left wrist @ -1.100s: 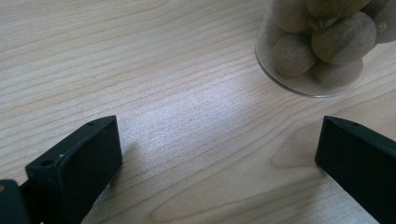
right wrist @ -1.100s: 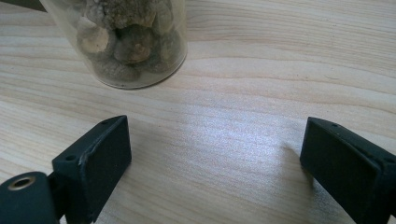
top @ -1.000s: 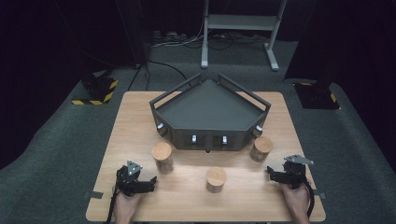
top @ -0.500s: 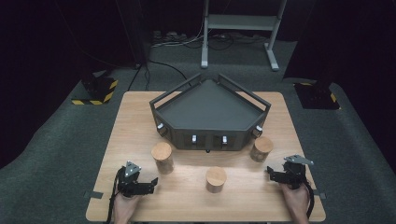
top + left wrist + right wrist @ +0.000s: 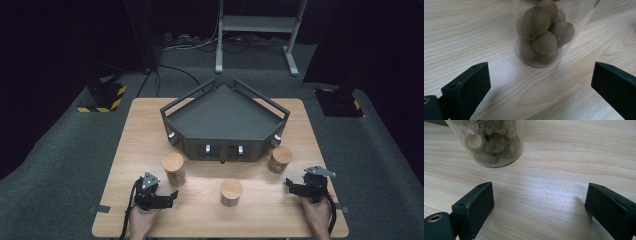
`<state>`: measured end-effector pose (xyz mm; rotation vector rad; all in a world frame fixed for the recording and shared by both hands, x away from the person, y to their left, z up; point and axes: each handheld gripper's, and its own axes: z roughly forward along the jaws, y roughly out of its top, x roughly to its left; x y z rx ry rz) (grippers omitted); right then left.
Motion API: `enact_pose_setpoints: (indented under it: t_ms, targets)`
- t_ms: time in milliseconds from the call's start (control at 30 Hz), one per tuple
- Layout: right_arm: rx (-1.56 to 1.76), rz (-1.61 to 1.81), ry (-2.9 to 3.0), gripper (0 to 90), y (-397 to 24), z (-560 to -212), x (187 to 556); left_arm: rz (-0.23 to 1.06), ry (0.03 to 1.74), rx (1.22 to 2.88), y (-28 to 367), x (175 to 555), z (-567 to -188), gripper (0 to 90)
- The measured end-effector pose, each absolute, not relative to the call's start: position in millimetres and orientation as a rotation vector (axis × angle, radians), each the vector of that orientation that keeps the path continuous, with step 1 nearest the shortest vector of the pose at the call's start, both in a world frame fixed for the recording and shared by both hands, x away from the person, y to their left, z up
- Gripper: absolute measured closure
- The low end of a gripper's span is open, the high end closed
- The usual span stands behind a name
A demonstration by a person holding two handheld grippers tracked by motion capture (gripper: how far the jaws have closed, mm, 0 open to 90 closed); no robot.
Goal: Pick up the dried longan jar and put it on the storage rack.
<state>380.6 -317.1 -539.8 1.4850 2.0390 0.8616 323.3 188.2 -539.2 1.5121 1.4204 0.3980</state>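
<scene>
Three clear jars with cork lids stand on the wooden table: a left jar, a middle jar and a right jar. My left gripper lies near the front left edge, pointing right, jaws open and empty. In the left gripper view, a jar of round brown nuts stands just ahead of the left gripper. My right gripper rests at the front right, pointing left, open and empty. In the right gripper view, a jar of rough brown lumps stands ahead and left of the right gripper.
A dark five-sided tray with raised rails takes up the back middle of the table, right behind the jars. Bare wood lies between the two grippers around the middle jar. Cables trail from both grippers over the front edge.
The left gripper has edged slightly to the right along the front of the table. The right gripper and the jars have stayed put.
</scene>
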Motion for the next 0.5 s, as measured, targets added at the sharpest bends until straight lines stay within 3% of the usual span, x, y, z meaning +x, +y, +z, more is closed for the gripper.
enact_pose_setpoints:
  t_ms: [500]
  targets:
    - [1.486, 0.862, 2.038, 8.2, -317.0, -539.8, 380.5, 0.427, 1.423, 1.473, 173.0, 339.2, -533.8, 7.1]
